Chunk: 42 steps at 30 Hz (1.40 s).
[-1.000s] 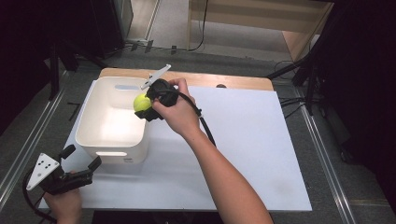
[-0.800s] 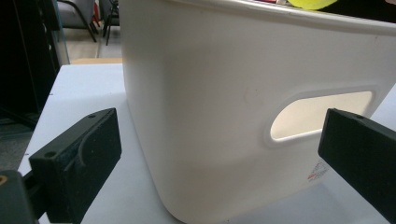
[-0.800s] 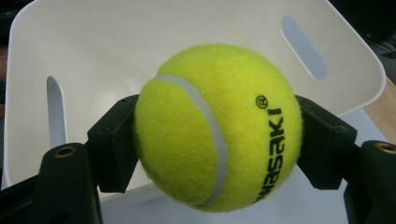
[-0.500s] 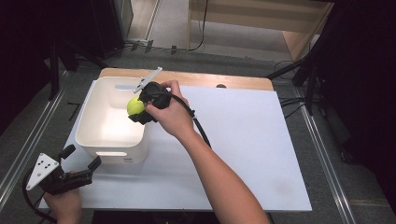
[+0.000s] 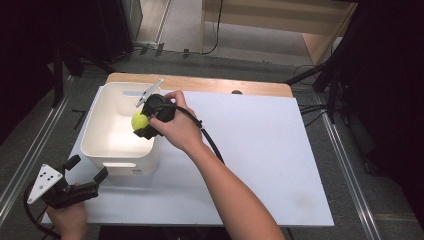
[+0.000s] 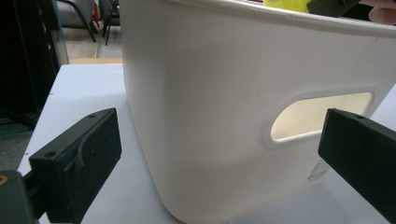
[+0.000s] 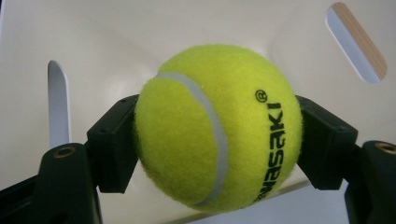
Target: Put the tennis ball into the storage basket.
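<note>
Yellow-green fuzzy round tennis ball [image 7: 217, 128]: one, clamped in right tool [image 5: 141, 123] | white smooth plastic rectangular bin [image 5: 107, 145]: one, two handle slots | left tool [image 5: 86, 180]: jaws apart, holding nothing | white flat worktop [image 5: 260, 150]: one

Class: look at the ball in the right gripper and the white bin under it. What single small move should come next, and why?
Probably open the right gripper to release the ball. Its jaws press the ball on both sides, and the ball hangs inside the bin's rim with the bin's inner walls behind it. The left gripper waits open beside the bin.
</note>
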Available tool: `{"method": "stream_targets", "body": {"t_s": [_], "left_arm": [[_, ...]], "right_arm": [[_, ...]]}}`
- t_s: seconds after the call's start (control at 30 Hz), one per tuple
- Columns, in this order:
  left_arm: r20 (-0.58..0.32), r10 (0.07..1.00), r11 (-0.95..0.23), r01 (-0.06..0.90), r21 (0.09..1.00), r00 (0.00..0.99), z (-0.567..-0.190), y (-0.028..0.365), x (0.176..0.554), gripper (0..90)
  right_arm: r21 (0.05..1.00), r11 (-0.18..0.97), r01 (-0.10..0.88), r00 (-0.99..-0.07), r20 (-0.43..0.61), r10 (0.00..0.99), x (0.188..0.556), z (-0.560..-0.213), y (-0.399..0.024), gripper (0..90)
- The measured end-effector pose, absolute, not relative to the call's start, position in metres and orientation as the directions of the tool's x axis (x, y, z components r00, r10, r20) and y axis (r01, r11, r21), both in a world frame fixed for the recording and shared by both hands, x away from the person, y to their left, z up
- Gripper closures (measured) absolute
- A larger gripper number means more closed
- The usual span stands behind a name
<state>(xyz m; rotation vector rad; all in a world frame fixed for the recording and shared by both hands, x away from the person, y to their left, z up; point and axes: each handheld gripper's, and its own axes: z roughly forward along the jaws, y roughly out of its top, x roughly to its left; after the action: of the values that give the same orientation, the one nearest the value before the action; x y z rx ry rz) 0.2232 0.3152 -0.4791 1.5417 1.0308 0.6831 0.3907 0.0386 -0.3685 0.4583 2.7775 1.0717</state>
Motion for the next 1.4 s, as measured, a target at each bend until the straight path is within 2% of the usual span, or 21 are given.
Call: {"method": "stream_targets", "body": {"t_s": [0.23,0.47,0.6,0.63,0.67,0.7,1.4], "left_arm": [[-0.105,0.884,-0.013,0.249,0.968,0.455,-0.479,0.316,0.223,0.0],[-0.105,0.884,-0.014,0.250,0.968,0.456,-0.479,0.316,0.223,0.0],[-0.104,0.885,-0.015,0.251,0.968,0.454,-0.479,0.316,0.223,0.0],[-0.104,0.885,-0.014,0.249,0.968,0.454,-0.479,0.316,0.223,0.0],[-0.104,0.885,-0.014,0.249,0.968,0.455,-0.479,0.316,0.223,0.0],[-0.105,0.884,-0.013,0.248,0.969,0.455,-0.479,0.316,0.223,0.0],[-0.101,0.885,-0.018,0.250,0.968,0.455,-0.479,0.316,0.223,0.0]], "right_arm": [[0.656,0.716,0.239,-0.946,-0.008,0.324,0.389,-0.374,0.042,20.9],[0.678,0.699,0.229,-0.949,-0.005,0.315,0.390,-0.370,0.037,10.8],[0.683,0.692,0.234,-0.948,0.003,0.317,0.387,-0.367,0.033,8.6],[0.692,0.683,0.235,-0.948,0.007,0.318,0.386,-0.366,0.030,4.8],[0.692,0.683,0.235,-0.948,0.007,0.318,0.386,-0.366,0.030,4.8],[0.693,0.681,0.236,-0.948,0.009,0.319,0.385,-0.365,0.029,0.0],[0.728,0.631,0.268,-0.923,0.005,0.386,0.378,-0.361,-0.011,0.0]]}}
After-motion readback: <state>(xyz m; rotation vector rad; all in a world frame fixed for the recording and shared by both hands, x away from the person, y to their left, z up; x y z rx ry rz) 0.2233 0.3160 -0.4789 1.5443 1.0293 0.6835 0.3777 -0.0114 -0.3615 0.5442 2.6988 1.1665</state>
